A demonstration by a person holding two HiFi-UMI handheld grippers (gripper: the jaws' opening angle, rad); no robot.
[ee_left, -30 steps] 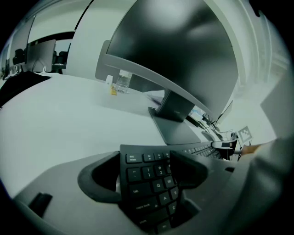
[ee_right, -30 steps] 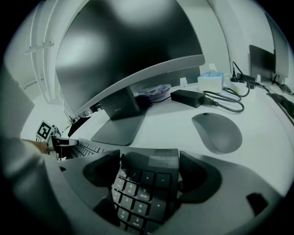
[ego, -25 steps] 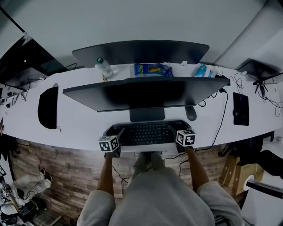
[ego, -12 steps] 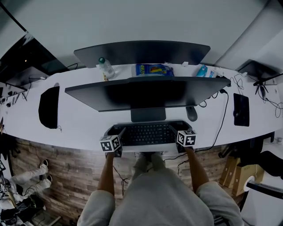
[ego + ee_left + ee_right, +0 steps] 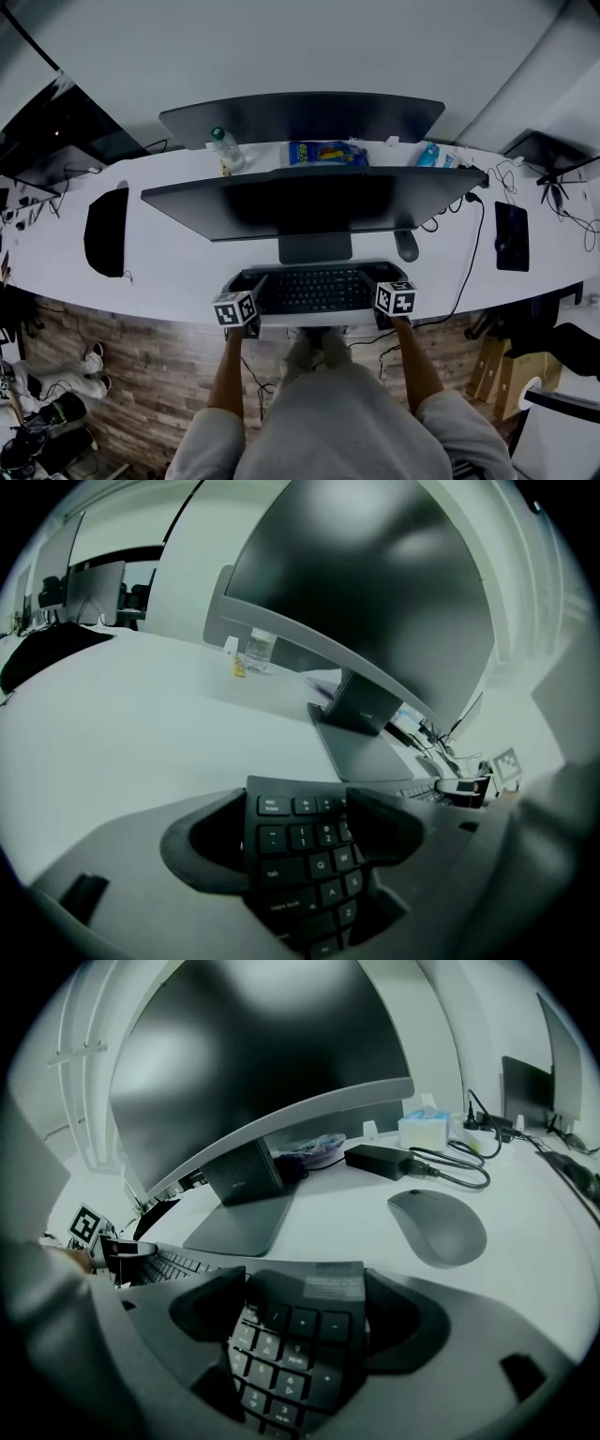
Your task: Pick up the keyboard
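Observation:
A black keyboard (image 5: 314, 289) lies crosswise at the white desk's (image 5: 178, 262) near edge, in front of the monitor stand. My left gripper (image 5: 246, 284) is closed on its left end, where the esc and tab keys (image 5: 300, 855) sit between the jaws of that gripper (image 5: 300, 825). My right gripper (image 5: 384, 282) holds the right end, and the number pad (image 5: 291, 1344) fills the gap of that gripper (image 5: 305, 1312). I cannot tell whether the keyboard rests on the desk or hangs just above it.
A wide curved monitor (image 5: 309, 199) on a grey stand base (image 5: 239, 1222) rises right behind the keyboard. A grey mouse (image 5: 438, 1225) and a cabled power brick (image 5: 380, 1159) lie to the right. A water bottle (image 5: 223, 147), a blue packet (image 5: 326, 152) and a black pad (image 5: 105, 231) sit farther off.
Both grippers stay on the keyboard's ends. The whole scene has drifted slightly down in the head view; nothing has visibly moved relative to the desk.

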